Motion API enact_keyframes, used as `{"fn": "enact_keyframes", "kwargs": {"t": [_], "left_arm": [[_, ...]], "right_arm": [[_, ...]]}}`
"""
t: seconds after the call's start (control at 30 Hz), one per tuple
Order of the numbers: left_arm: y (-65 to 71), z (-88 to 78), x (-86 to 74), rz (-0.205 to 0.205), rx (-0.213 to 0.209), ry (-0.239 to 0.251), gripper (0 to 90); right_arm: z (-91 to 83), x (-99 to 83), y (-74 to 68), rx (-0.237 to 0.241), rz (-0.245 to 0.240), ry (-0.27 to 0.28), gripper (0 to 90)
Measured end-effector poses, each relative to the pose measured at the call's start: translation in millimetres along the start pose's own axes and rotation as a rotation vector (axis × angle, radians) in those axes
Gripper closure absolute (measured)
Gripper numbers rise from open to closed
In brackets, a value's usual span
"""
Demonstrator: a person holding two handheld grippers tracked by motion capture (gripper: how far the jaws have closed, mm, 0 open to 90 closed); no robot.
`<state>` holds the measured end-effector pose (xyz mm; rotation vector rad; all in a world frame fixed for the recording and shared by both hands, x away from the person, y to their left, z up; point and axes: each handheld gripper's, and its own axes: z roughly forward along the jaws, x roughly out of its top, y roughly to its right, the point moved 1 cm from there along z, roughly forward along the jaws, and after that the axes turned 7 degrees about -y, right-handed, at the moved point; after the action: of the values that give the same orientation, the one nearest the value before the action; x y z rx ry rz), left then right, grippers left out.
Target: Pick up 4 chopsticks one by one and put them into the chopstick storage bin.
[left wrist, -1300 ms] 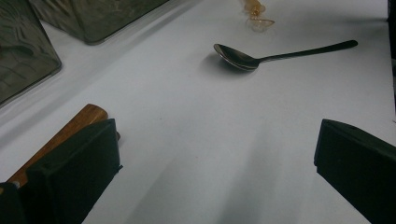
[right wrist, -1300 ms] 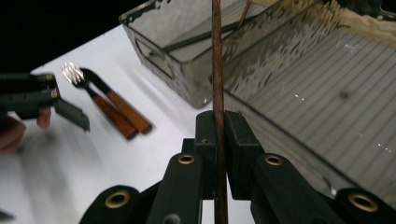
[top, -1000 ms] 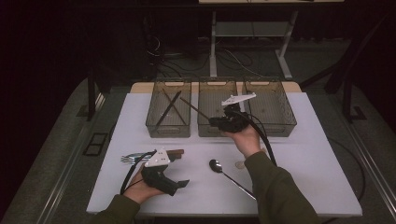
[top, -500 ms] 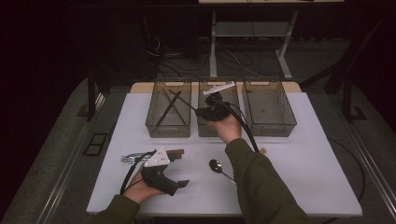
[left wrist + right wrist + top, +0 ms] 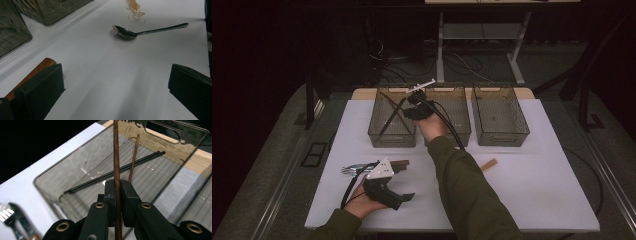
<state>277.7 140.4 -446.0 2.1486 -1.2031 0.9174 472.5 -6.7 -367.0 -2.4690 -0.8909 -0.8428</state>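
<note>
My right gripper is shut on a thin brown wooden chopstick, which stands up between its pads. It hovers over the left clear bin, where a pair of black chopsticks and another brown chopstick lie. In the high view the right gripper is at the left bin's right rim. My left gripper rests open on the white table, a wooden handle beside its left jaw. A hand holds the left gripper near the front edge.
A metal spoon and an amber-coloured utensil lie on the table ahead of the left gripper. Forks lie at the front left. The middle bin and right bin stand at the back. A wooden piece lies right of the arm.
The right hand has carried the chopstick leftwards along the row of bins, from near the right bin to over the left one. The left gripper has stayed put.
</note>
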Motion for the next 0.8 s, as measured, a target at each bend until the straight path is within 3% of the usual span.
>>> {"fn": "enact_keyframes", "kwargs": {"t": [0.5, 0.6, 0.8], "left_arm": [[1.5, 2.5, 0.9, 0.014, -0.006, -0.007, 0.0], [1.6, 2.1, 1.0, 0.017, -0.007, -0.006, 0.0], [1.5, 2.1, 1.0, 0.017, -0.006, -0.007, 0.0]], "right_arm": [[39.1, 18.7, -5.2, -0.086, 0.049, -0.058, 83.3], [40.2, 19.3, -5.9, -0.082, 0.046, -0.049, 70.7], [31.5, 20.2, -4.8, -0.073, 0.04, -0.035, 60.3]]}}
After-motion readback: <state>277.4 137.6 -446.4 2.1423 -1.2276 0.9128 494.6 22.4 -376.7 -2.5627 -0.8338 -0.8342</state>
